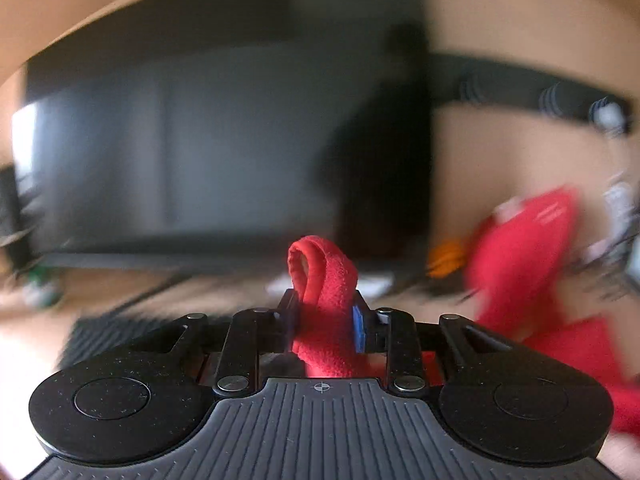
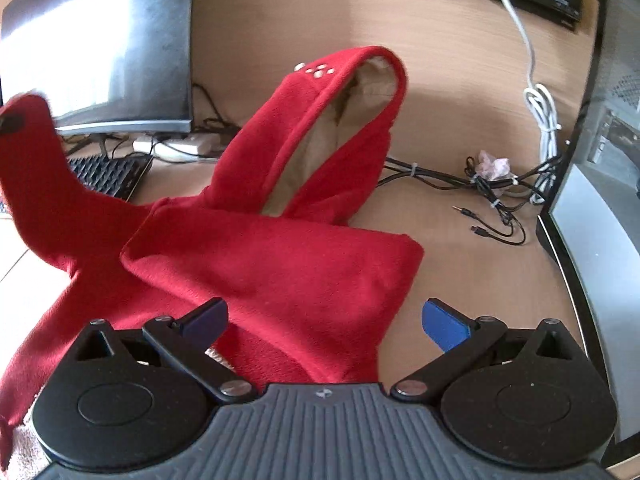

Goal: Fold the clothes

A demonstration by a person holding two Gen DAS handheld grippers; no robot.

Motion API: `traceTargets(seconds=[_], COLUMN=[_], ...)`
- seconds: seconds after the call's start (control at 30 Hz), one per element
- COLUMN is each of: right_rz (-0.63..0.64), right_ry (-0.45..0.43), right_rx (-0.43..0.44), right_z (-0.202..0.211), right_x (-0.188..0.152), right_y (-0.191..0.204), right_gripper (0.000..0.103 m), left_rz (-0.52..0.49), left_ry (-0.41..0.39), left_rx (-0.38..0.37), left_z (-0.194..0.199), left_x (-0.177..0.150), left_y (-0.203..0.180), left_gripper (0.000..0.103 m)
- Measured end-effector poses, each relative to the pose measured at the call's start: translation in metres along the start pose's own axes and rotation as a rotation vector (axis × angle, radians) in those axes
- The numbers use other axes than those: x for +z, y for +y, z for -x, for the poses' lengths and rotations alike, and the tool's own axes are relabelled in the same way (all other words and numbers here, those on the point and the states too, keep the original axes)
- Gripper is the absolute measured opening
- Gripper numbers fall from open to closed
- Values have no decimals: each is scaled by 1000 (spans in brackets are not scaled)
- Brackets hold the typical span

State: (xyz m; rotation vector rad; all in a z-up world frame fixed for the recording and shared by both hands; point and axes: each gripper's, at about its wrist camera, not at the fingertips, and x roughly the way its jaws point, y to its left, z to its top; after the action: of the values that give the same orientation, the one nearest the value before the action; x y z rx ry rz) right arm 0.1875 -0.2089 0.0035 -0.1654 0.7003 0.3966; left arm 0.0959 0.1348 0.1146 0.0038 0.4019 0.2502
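In my left wrist view, a dark monitor (image 1: 192, 148) fills the upper left and middle of the frame, badly blurred. Lower centre, my left tongs (image 1: 324, 320) are clamped together on a rolled strip of the red fleece hoodie (image 1: 324, 304), which loops up above the fingertips. At the right edge more of the same red fabric hangs smeared by motion, with an orange blur just left of it that I cannot identify.

In my right wrist view, the far left shows one red sleeve (image 2: 36, 184) lifted up, its end near the upper left edge. Behind it stands the monitor (image 2: 100, 40), and a black keyboard (image 2: 108, 174) lies just beneath it on the wooden desk (image 2: 460, 80). In the middle of the frame the hoodie's body (image 2: 280, 264) lies on the desk, with another sleeve folded across it and the hood (image 2: 332, 120) propped up, its pale lining showing and small white dots near its top. At lower centre my right tongs (image 2: 324, 320) stand wide apart, holding nothing; the dark finger (image 2: 206, 316) sits over the red fabric, the blue finger (image 2: 446, 326) over bare desk just beside the hem. Right of centre lie tangled black cables (image 2: 492, 196), and a white cable (image 2: 536, 92) runs down from the upper right.
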Motion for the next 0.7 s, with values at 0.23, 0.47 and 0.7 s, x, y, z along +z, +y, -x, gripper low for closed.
traceTargets(seconds=[0.23,0.47,0.7], right_rz=[-62,-92,-111], right_ry=[0,11,66], right_rx=[-2,82,351], right_z=[0,-14,-65], right_x=[2,16,35], right_y=[-36,-55,-39], right_gripper=[103,103,91], left_rz=[-94,-355,-478], left_ry=[11,214,293], left_rx=[-405,-466,-361], left_z=[-20,-37,-63], left_x=[15,-47,-81], left_y=[-109,-159,-169], left_gripper=[67,78,74])
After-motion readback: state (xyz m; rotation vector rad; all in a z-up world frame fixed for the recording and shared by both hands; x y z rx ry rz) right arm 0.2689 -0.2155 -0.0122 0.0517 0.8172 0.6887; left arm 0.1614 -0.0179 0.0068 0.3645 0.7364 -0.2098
